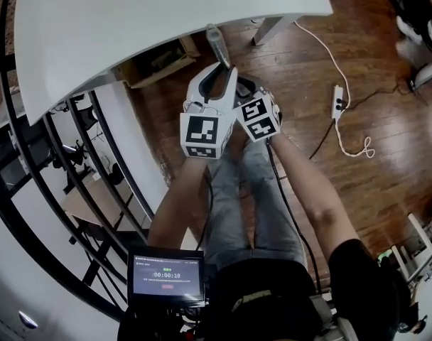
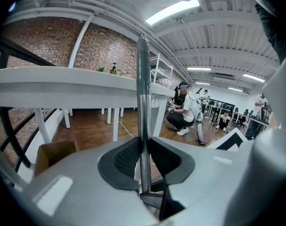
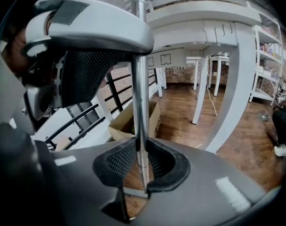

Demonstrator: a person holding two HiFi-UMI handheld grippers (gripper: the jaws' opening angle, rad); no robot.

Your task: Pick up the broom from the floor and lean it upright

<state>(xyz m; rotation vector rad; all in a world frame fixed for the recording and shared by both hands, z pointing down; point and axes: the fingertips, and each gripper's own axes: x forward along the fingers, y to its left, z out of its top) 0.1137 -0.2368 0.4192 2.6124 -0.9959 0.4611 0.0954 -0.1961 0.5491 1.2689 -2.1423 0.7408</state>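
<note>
The left gripper [image 2: 144,152] and, just below it, the right gripper [image 3: 141,161] are both clamped on the broom handle [image 2: 143,79], keeping it upright and steady near the far white table [image 1: 202,6], probably its leaning spot

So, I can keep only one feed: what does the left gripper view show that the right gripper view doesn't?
Only left: a lit ceiling strip and a bottle on the white table. Only right: the left hand-held gripper from outside, clamped farther up the broom handle. Both: each view's own jaws shut on that handle, the cardboard box, wooden floor.
</note>
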